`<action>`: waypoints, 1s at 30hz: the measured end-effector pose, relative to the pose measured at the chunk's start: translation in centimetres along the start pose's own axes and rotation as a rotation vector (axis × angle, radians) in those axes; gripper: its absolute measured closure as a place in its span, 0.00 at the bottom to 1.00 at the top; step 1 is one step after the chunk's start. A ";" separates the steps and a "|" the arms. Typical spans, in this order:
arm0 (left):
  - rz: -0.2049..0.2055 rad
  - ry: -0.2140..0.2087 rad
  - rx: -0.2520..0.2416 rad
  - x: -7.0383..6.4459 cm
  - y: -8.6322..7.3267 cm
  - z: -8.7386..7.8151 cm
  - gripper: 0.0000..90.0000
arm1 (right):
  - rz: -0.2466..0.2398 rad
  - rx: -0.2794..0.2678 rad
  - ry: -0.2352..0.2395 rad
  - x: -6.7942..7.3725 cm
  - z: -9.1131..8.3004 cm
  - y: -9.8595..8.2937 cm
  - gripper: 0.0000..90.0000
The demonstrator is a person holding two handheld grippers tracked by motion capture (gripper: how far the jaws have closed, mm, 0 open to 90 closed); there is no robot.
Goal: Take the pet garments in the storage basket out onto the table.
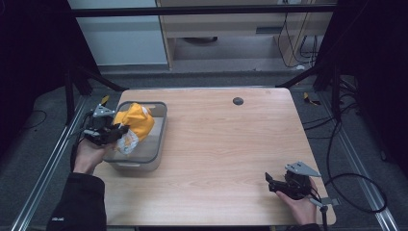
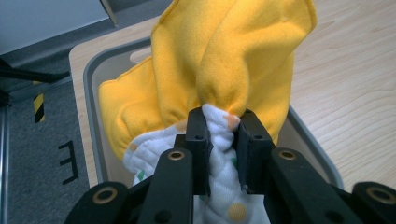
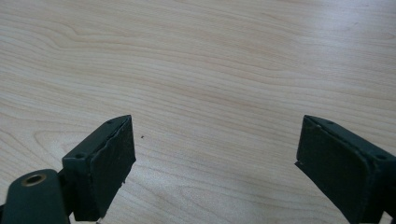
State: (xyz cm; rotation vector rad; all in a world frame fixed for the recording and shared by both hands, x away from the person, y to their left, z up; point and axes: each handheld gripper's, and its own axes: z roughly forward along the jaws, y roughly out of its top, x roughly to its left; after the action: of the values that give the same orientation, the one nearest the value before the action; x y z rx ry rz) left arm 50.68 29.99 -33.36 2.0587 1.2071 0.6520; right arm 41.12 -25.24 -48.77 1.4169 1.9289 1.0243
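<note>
bin (image 2: 93, 100): far end cut off | cloth (image 2: 224, 60): lower part hidden behind left tongs (image 2: 220, 140)

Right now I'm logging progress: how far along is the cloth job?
Done: the left gripper is clamped on the yellow cloth. In hand: the cloth is bunched over the grey bin, partly raised above its rim. Left: it isn't on the table; the right gripper waits open there.

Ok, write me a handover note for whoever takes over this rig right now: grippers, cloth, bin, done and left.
Left gripper: shut on the yellow cloth, pinching its white dotted side, over the grey bin at the table's left.
Right gripper: open, holding nothing, above bare table near the right front corner.
Done: cloth is gripped, bunched over the bin.
Left: whether it goes in or comes out can't be told; finish that move and release.
</note>
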 end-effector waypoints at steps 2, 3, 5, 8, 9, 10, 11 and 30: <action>0.007 -0.003 -0.006 -0.2 0.1 -0.4 0.85 | -0.009 -0.004 -0.005 0.0 0.0 0.0 0.13; 0.009 -0.004 -0.009 -0.3 0.2 -0.6 0.85 | -0.010 -0.004 -0.005 0.0 0.0 0.0 0.13; 0.016 -0.005 -0.015 -0.5 0.4 -1.1 0.85 | -0.011 -0.005 -0.004 0.0 0.0 0.0 0.13; 0.030 -0.012 -0.030 -0.9 0.7 -1.8 0.85 | -0.012 -0.004 -0.004 0.0 0.0 0.0 0.13; 0.039 -0.017 -0.030 -1.1 0.8 -2.0 0.85 | -0.011 -0.005 -0.004 0.0 0.0 0.0 0.13; 0.047 -0.019 -0.033 -1.3 0.9 -2.2 0.85 | -0.007 -0.005 -0.002 0.0 0.0 0.0 0.13; 0.050 -0.022 -0.030 -1.4 0.9 -2.3 0.85 | -0.007 -0.005 -0.003 0.0 -0.1 0.0 0.13; 0.123 -0.082 -0.066 -3.9 2.3 -4.0 0.85 | -0.012 -0.017 -0.016 -0.1 -0.1 0.0 0.13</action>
State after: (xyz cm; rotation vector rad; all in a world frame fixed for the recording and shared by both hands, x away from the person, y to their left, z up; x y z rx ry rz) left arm 47.46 26.80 -29.35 2.0955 1.0060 0.6497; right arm 41.03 -25.40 -48.72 1.3988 1.9110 1.0190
